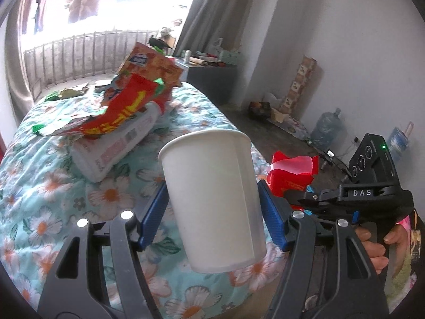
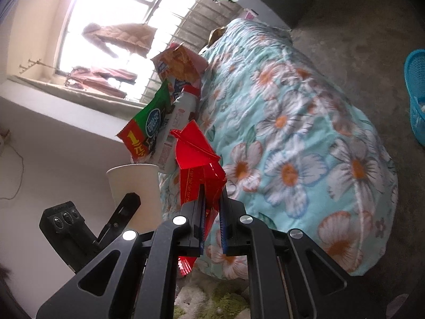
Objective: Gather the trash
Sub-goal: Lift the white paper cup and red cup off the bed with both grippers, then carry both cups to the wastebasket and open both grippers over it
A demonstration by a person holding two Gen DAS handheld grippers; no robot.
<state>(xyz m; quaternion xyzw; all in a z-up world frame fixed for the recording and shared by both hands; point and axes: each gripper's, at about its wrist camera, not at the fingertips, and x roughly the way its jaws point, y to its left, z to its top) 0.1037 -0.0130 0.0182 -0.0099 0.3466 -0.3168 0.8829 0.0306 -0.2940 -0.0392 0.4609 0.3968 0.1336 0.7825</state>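
My left gripper [image 1: 213, 210] is shut on a white paper cup [image 1: 212, 199], held upright above the floral bed cover [image 1: 39, 212]; the cup also shows in the right wrist view [image 2: 135, 186]. My right gripper [image 2: 212, 210] is shut on a red wrapper [image 2: 196, 164], which also shows in the left wrist view [image 1: 289, 170] just right of the cup. On the bed lie a white bottle [image 1: 119, 143], a red and green snack bag [image 1: 122, 111] and an orange snack bag [image 1: 151, 63].
A blue plastic basket [image 2: 417, 93] stands on the floor to the right of the bed. A dark cabinet [image 1: 209, 79] with clutter stands beyond the bed. A water jug [image 1: 326, 127] and boxes line the far wall.
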